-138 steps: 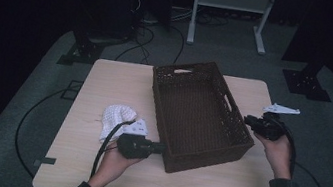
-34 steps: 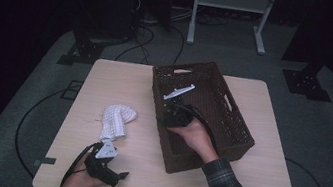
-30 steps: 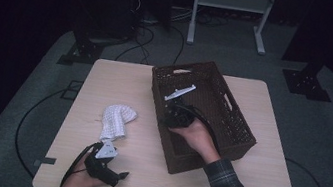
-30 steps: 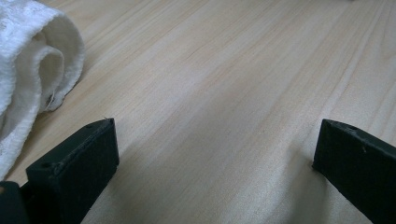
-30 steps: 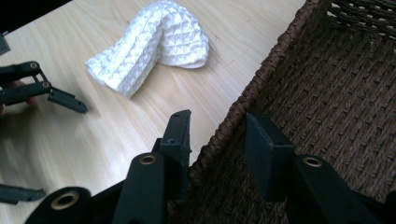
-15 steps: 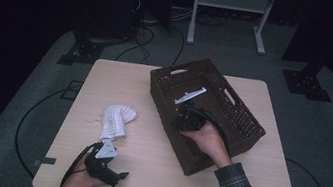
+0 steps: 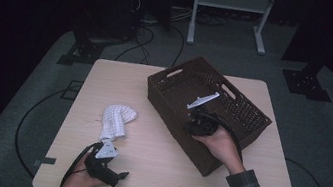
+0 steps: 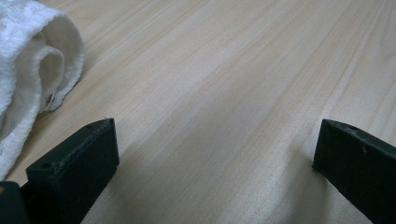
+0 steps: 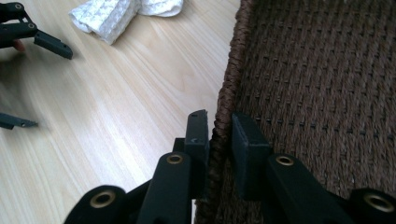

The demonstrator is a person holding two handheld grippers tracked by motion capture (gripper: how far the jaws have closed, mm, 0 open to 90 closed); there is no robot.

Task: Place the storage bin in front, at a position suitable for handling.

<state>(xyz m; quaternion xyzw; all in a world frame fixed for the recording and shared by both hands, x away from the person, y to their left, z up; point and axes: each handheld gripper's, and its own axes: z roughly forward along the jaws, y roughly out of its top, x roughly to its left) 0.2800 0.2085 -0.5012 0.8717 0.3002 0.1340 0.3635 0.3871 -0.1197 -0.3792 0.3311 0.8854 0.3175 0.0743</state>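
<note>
A dark brown woven basket (image 7: pixel 170 119) stands askew on the right half of the pale wooden table (image 7: pixel 106 79). My right gripper (image 7: pixel 194 126) straddles its near long wall. Its jaws have just been closing, and they are now shut on the rim (image 9: pixel 231 70), one pad outside and one inside. A white knitted cloth (image 7: pixel 117 118) lies crumpled left of the basket. At the front left edge my left gripper (image 7: pixel 118 176) rests open on the bare wood. The cloth (image 8: pixel 28 70) is just beside its left jaw.
Inside, the basket's woven floor (image 9: pixel 327 93) holds nothing that I can see. Black cables (image 7: pixel 157 41) run over the grey floor behind the table. A white-legged stand (image 7: pixel 228 12) is at the back, and dark stand bases sit at both far corners.
The basket has slid and turned toward the table's right with my right gripper on its wall. The left gripper and the cloth have stayed put.
</note>
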